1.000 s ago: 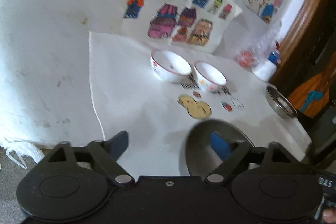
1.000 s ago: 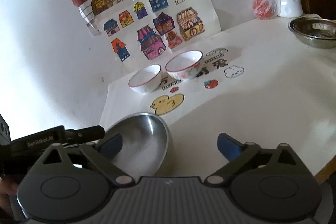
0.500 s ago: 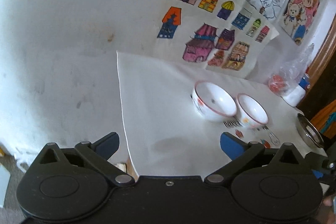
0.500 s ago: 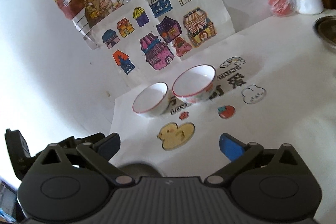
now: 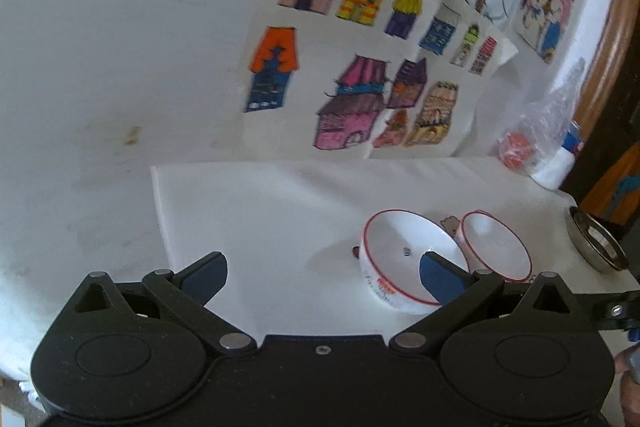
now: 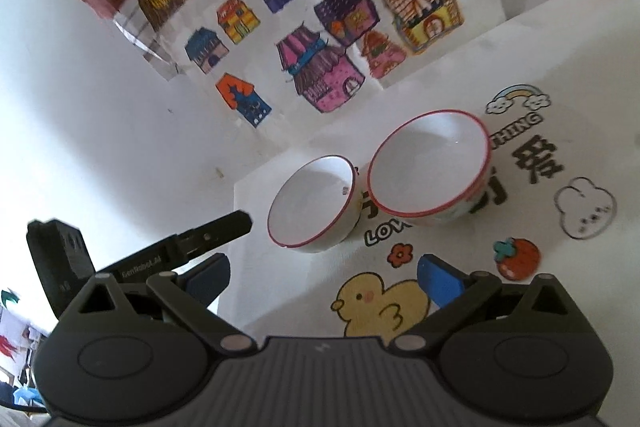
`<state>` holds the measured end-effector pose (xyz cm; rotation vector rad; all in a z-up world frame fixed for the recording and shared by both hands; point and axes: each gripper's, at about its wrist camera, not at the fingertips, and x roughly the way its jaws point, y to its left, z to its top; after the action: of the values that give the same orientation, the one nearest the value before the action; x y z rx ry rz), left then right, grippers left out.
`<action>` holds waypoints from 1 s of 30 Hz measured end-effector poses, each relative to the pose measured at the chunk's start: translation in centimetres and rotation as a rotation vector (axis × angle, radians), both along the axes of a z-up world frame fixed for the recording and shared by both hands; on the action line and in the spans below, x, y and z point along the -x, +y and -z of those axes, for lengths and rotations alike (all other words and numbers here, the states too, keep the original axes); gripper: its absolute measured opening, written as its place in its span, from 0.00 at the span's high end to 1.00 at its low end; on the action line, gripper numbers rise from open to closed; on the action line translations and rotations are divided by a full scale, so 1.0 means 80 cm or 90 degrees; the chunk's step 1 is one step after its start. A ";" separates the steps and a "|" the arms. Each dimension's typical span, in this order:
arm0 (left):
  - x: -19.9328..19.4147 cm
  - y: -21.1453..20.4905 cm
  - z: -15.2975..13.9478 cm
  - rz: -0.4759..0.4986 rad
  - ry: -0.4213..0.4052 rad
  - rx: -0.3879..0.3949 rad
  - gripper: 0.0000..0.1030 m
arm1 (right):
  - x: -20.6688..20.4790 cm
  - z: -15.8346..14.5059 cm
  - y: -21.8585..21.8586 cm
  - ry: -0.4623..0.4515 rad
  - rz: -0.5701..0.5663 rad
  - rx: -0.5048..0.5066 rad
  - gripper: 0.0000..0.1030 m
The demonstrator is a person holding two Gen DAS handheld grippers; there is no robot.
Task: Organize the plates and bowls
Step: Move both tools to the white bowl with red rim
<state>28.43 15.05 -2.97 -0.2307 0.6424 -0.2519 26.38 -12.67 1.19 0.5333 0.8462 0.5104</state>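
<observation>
Two white bowls with red rims sit side by side on the white table cover (image 5: 248, 211). In the left wrist view the nearer bowl (image 5: 404, 247) lies just ahead of my open left gripper (image 5: 322, 277), whose right fingertip overlaps it; the second bowl (image 5: 496, 247) is to its right. From the right wrist, the smaller bowl (image 6: 312, 203) and the larger bowl (image 6: 428, 163) stand just beyond my open right gripper (image 6: 324, 281), which holds nothing. One finger of the left gripper (image 6: 224, 227) reaches in from the left, close to the smaller bowl.
A steel bowl (image 5: 596, 247) stands near the table's right edge. A plastic bag with something red (image 5: 520, 151) and a white bottle (image 5: 556, 167) are at the back right. Coloured house drawings (image 5: 360, 67) lean on the wall. The cover's left edge (image 5: 160, 211) is close.
Both grippers have moved forward to the two white bowls. The steel dish that lay under the grippers one second ago is out of view. Both grippers stayed open.
</observation>
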 end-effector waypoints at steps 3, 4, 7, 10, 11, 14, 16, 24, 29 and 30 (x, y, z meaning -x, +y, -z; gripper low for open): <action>-0.018 -0.005 0.006 0.027 0.015 0.003 0.01 | -0.013 0.007 0.007 0.011 -0.007 0.004 0.05; -0.023 -0.006 0.008 0.036 0.021 0.005 0.01 | -0.017 0.010 0.009 0.016 -0.009 0.003 0.06; -0.036 -0.012 0.011 0.058 0.030 0.007 0.01 | -0.027 0.015 0.015 0.026 -0.011 0.007 0.11; -0.043 -0.015 0.013 0.072 0.031 0.004 0.02 | -0.031 0.015 0.017 0.025 -0.009 0.002 0.11; -0.045 -0.015 0.013 0.075 0.031 0.003 0.02 | -0.032 0.015 0.019 0.026 -0.010 0.004 0.11; -0.050 -0.015 0.015 0.077 0.033 0.003 0.04 | -0.037 0.016 0.023 0.031 -0.005 0.013 0.13; -0.054 -0.013 0.015 0.078 0.037 0.005 0.06 | -0.038 0.016 0.024 0.035 -0.001 0.020 0.16; -0.070 -0.011 0.016 0.100 0.058 0.029 0.25 | -0.049 0.018 0.025 0.048 0.019 0.028 0.28; -0.075 -0.011 0.019 0.112 0.081 0.047 0.53 | -0.057 0.019 0.031 0.057 0.025 0.036 0.44; -0.076 -0.011 0.019 0.114 0.085 0.050 0.57 | -0.058 0.020 0.031 0.058 0.027 0.037 0.47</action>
<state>34.49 14.15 -4.53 -0.2675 0.7882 -0.4373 31.03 -10.17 -0.40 0.5232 0.9324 0.4244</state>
